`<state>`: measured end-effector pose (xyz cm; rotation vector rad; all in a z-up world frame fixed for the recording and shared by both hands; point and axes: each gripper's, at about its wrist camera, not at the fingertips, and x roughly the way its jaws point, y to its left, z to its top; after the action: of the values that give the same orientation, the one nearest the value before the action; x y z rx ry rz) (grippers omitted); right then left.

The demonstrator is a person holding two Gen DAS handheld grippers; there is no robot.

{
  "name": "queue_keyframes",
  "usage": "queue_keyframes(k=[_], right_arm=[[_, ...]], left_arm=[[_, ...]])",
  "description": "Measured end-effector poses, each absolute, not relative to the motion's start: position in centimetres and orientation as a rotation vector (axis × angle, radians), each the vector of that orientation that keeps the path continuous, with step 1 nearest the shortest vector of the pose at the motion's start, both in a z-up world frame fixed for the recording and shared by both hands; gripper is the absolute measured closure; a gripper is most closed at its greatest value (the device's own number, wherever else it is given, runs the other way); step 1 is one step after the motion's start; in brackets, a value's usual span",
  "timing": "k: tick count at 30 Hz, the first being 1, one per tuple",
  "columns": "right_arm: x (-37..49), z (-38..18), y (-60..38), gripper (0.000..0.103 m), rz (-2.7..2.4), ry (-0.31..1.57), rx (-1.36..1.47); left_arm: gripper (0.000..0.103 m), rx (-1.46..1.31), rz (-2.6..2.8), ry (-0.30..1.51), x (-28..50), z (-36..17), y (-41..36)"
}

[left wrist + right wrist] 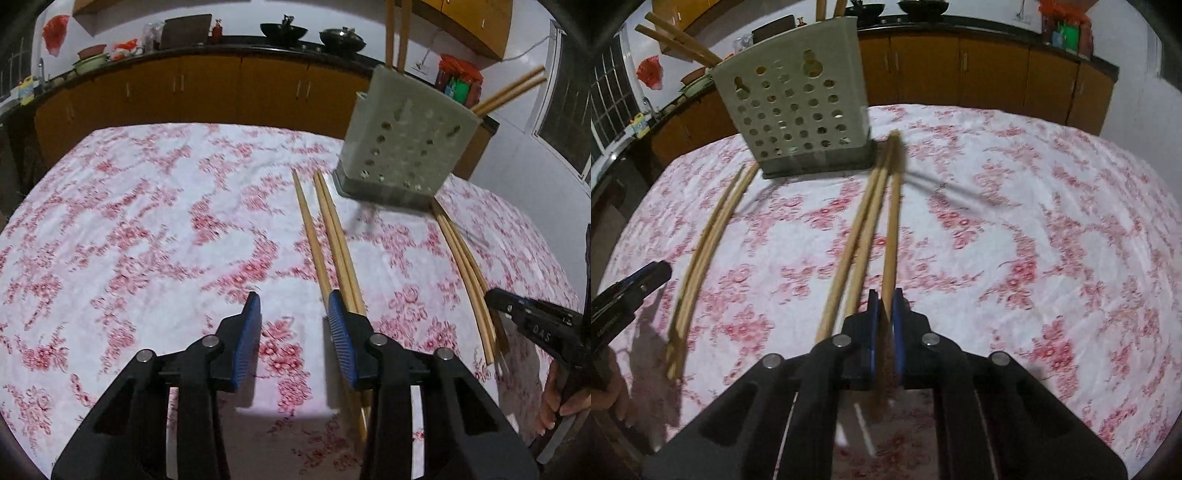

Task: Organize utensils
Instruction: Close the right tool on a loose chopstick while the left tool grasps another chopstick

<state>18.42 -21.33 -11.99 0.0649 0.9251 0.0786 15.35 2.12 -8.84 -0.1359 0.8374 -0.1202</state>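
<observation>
The right claw (pixel 885 306) is clamped on one chopstick (pixel 892 229) lying on the table (pixel 1034 221), tilted steeply down at it; the left claw (pixel 293 306) stands apart and empty, angled down beside a group of three chopsticks (pixel 328 236). The holder (pixel 798 107) already has four sticks; about seven remain on the cloth, so I judge the job under halfway.

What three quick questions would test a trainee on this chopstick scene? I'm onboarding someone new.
1. True or false: the right gripper is clamped on a chopstick.
2. Is the left gripper open or shut?
3. Where do the other chopsticks stand upright? A) in the holder B) in a bowl C) in a drawer

Key: 1 true; 2 open; 3 A.
</observation>
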Motion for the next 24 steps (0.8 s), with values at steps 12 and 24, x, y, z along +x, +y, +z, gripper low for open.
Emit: queue_keyframes(k=[12, 24], right_arm=[[18.6, -12.1, -22.8, 0.095, 0.048, 0.919, 0.089], [18.2, -12.1, -22.5, 0.093, 0.053, 0.909, 0.067]], left_arm=[[0.076, -0.125, -0.177, 0.868, 15.2, -9.3, 0.8], [0.092, -0.058, -0.148, 0.886, 15.7, -9.8, 0.1]])
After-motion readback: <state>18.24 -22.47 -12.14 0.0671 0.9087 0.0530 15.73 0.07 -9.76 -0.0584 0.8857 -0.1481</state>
